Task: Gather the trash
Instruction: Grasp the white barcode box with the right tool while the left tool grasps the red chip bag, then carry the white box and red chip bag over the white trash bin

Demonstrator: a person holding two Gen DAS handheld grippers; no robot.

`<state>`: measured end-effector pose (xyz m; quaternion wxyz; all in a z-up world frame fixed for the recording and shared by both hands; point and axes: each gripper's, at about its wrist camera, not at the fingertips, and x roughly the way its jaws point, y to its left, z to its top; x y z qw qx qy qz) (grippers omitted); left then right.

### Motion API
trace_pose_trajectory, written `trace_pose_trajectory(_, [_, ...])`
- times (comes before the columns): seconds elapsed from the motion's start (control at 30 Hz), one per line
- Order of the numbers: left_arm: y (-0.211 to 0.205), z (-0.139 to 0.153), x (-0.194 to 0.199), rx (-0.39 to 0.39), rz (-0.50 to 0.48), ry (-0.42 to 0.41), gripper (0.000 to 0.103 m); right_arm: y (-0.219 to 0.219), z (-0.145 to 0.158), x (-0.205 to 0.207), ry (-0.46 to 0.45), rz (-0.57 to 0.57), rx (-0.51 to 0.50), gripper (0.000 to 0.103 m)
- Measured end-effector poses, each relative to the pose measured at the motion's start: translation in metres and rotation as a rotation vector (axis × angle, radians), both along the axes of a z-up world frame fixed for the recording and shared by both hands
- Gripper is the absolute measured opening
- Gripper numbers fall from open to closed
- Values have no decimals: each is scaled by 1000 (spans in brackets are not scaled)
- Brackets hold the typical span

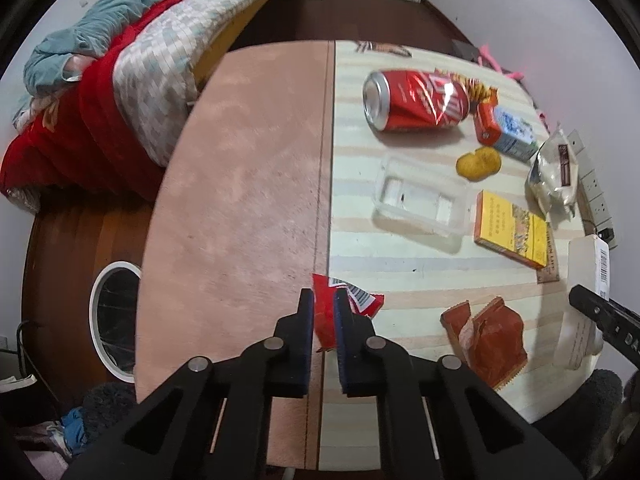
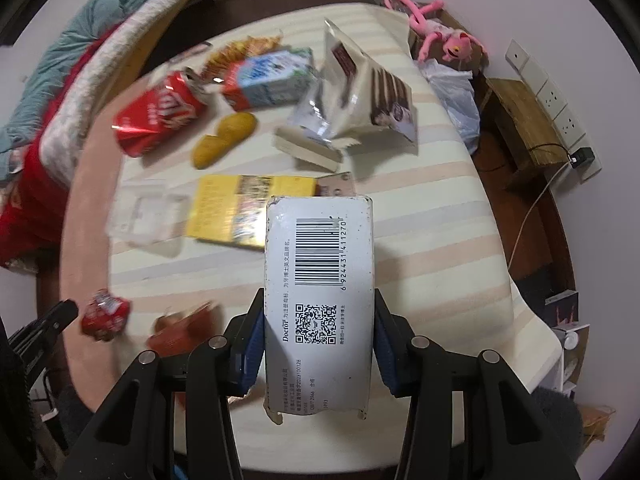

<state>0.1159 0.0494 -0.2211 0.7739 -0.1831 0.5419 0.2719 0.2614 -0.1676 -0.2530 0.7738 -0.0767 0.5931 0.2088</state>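
Both grippers loaded: left gripper [image 1: 323, 312] pinches a red wrapper [image 1: 344, 304] at the table's near edge; right gripper [image 2: 319, 344] clamps a white toothpaste box [image 2: 319, 280]. Cola can [image 1: 416, 100], milk carton [image 1: 506, 130] and yellow box [image 1: 512, 228] remain uncollected farther back.

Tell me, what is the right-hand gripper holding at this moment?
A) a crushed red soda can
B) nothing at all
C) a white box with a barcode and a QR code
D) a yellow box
C: in the right wrist view the right gripper has its two fingers pressed against the sides of the white box, whose barcode and QR code face the camera, while the red can and yellow box lie on the table.
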Motion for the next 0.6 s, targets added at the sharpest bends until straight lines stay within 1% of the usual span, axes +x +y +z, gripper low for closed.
trace_pose_trajectory(0.03, [5, -1, 5, 2, 2, -10, 6, 1, 8, -6, -9, 7, 14, 49])
trace_pose_trajectory(0.07, [7, 5, 1, 4, 6, -26, 4, 2, 16, -12, -19, 14, 25, 49])
trace_pose_trajectory(0.2, [20, 19, -12, 13, 24, -79, 4, 9, 42, -32, -52, 45, 66, 49])
trace_pose_trajectory(0.27, [28, 26, -20, -1, 42, -111, 4, 13, 53, -40, -66, 61, 83, 49])
trace_pose_trajectory(0.3, [35, 26, -24, -31, 57, -148, 4, 16, 58, -45, -76, 68, 88, 49])
trace_pose_trajectory(0.33, [40, 25, -27, -56, 62, -165, 5, 17, 60, -44, -80, 70, 92, 49])
trace_pose_trajectory(0.4, [54, 8, -28, -161, 62, -167, 6, 21, 63, -48, -87, 75, 98, 49])
trace_pose_trajectory(0.43, [59, 0, -27, -207, 62, -164, 8, 22, 62, -46, -89, 75, 95, 49])
trace_pose_trajectory(0.47, [65, -13, -24, -275, 63, -155, 16, 24, 59, -44, -90, 70, 88, 49])
trace_pose_trajectory(0.5, [67, -23, -20, -317, 60, -144, 23, 26, 55, -42, -82, 58, 84, 49])
trace_pose_trajectory(0.53, [68, -31, -14, -345, 56, -137, 44, 26, 50, -38, -72, 46, 81, 49])
trace_pose_trajectory(0.57, [66, -37, -12, -357, 53, -137, 54, 26, 44, -34, -64, 33, 74, 49])
trace_pose_trajectory(0.6, [64, -45, -5, -378, 43, -140, 54, 25, 39, -30, -56, 20, 67, 49])
